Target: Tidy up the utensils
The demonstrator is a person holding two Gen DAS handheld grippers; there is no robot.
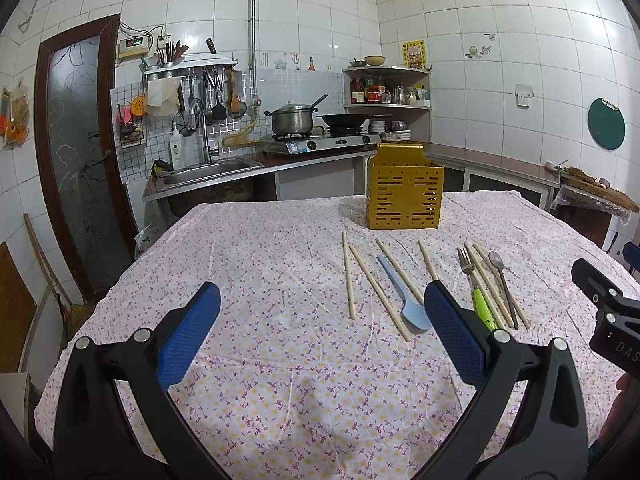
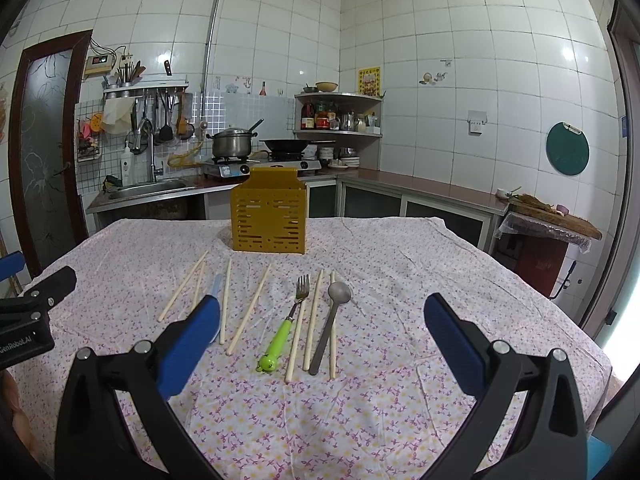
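A yellow slotted utensil holder (image 1: pixel 405 192) (image 2: pixel 269 217) stands at the far side of the table. In front of it lie several wooden chopsticks (image 1: pixel 351 276) (image 2: pixel 248 309), a light blue spoon (image 1: pixel 404 296) (image 2: pixel 216 285), a fork with a green handle (image 1: pixel 478 292) (image 2: pixel 285 328) and a metal spoon (image 1: pixel 505 284) (image 2: pixel 333 316). My left gripper (image 1: pixel 322 300) is open and empty, above the cloth left of the utensils. My right gripper (image 2: pixel 322 312) is open and empty, hovering over the near ends of the fork and metal spoon.
The table wears a floral cloth (image 1: pixel 280 380) (image 2: pixel 420 280). Behind it runs a counter with a sink (image 1: pixel 208 170), a gas stove with a pot (image 1: pixel 291 120) and a wok (image 1: pixel 342 120). A dark door (image 1: pixel 76 152) stands at the left.
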